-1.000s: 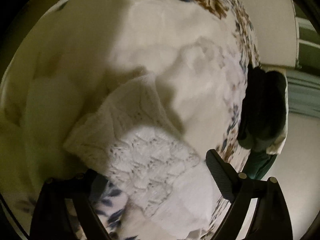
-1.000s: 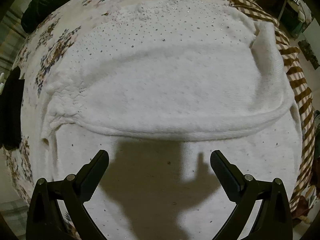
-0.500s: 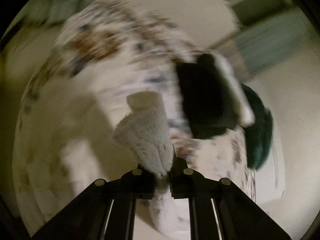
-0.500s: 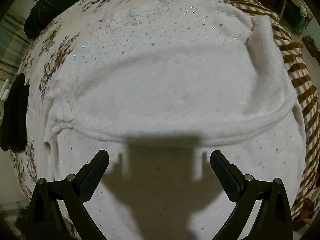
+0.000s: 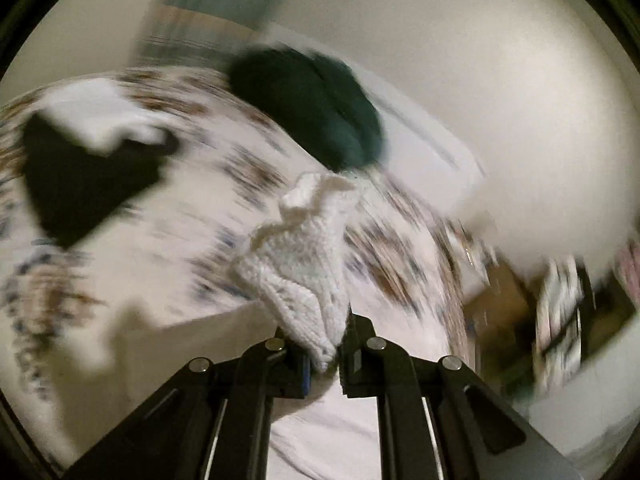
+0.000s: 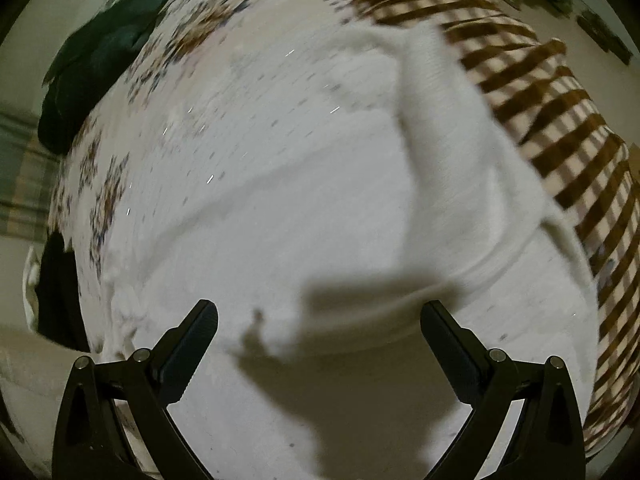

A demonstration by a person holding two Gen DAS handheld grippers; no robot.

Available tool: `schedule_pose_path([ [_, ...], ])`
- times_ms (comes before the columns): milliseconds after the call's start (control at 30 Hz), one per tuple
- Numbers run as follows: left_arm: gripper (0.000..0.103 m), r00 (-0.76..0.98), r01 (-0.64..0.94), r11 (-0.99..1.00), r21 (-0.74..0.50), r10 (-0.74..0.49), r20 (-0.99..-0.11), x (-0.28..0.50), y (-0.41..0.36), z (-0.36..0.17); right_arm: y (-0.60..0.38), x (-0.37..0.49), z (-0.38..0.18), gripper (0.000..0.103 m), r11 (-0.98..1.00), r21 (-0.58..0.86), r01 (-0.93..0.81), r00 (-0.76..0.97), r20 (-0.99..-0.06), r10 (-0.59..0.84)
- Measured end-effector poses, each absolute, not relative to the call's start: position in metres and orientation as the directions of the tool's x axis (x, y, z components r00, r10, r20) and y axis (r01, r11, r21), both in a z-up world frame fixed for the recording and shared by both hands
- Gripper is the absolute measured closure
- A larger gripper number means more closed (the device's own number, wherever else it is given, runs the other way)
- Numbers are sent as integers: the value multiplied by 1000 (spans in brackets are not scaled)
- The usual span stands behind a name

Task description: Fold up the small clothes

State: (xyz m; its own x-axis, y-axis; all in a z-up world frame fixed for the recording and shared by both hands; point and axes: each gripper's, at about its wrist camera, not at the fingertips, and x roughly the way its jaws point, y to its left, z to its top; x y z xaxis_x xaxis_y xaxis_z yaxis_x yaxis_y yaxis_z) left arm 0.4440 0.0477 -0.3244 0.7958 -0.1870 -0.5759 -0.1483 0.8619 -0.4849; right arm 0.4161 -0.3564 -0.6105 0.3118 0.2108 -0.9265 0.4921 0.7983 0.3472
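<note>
A white knit sweater (image 6: pixel 320 208) with small sparkles lies spread on the bed, partly folded, and fills the right wrist view. My left gripper (image 5: pixel 324 344) is shut on a lacy knit edge of the white sweater (image 5: pixel 300 256), lifted above the floral bedsheet (image 5: pixel 168 216). My right gripper (image 6: pixel 318 336) is open and empty, hovering just above the sweater's near part; its shadow falls on the fabric.
A dark green garment (image 5: pixel 312 116) lies at the bed's far edge, also in the right wrist view (image 6: pixel 96 76). A black garment (image 5: pixel 84 184) with white cloth lies on the sheet. A brown checked blanket (image 6: pixel 560 120) lies right of the sweater. Clutter stands beside the bed (image 5: pixel 560 320).
My left gripper closed on the sweater's knit edge, lifted it and swung toward the bed's edge; that view is blurred. My right gripper stayed open and shifted over the sweater.
</note>
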Motion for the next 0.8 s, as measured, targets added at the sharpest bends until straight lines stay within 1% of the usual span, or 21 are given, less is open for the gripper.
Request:
schedule_pose_path([
  [133, 96, 689, 23, 893, -449, -340, -640, 472, -57, -360, -394, 411, -619, 0, 754, 373, 540, 321, -920, 226],
  [267, 96, 547, 180, 892, -416, -442, -711, 468, -155, -404, -436, 393, -627, 0, 726, 355, 589, 321, -927, 193],
  [367, 96, 452, 274, 880, -388, -474, -756, 453, -213, -428, -463, 373, -636, 0, 700, 348, 624, 311, -932, 186],
  [467, 95, 380, 347, 868, -355, -476, -793, 437, -250, -447, -482, 355, -644, 0, 677, 350, 647, 304, -933, 191],
  [567, 93, 296, 359, 876, -322, -434, -851, 430, -263, -467, -487, 343, -651, 0, 667, 351, 658, 299, -934, 197],
  [600, 90, 265, 356, 879, -318, -421, -868, 429, -263, -471, -489, 339, -653, 0, 661, 361, 658, 302, -931, 207],
  [633, 80, 251, 354, 881, -313, -412, -876, 423, -266, -475, -492, 335, -654, 0, 654, 373, 658, 307, -926, 218],
  [667, 56, 249, 350, 881, -317, -414, -876, 420, -261, -473, -494, 331, -654, 0, 647, 387, 657, 314, -921, 232],
  [700, 38, 248, 358, 867, -346, -446, -860, 415, -255, -469, -496, 326, -653, 0, 641, 401, 655, 321, -915, 245],
  [733, 7, 252, 363, 860, -359, -461, -851, 416, -248, -466, -499, 322, -652, 0, 636, 409, 654, 324, -912, 252],
  [767, 3, 272, 370, 857, -360, -470, -840, 412, -239, -460, -502, 317, -651, 0, 630, 418, 655, 330, -908, 260],
  [800, 3, 280, 371, 854, -365, -478, -833, 409, -230, -458, -503, 313, -648, 0, 623, 424, 657, 334, -905, 264],
])
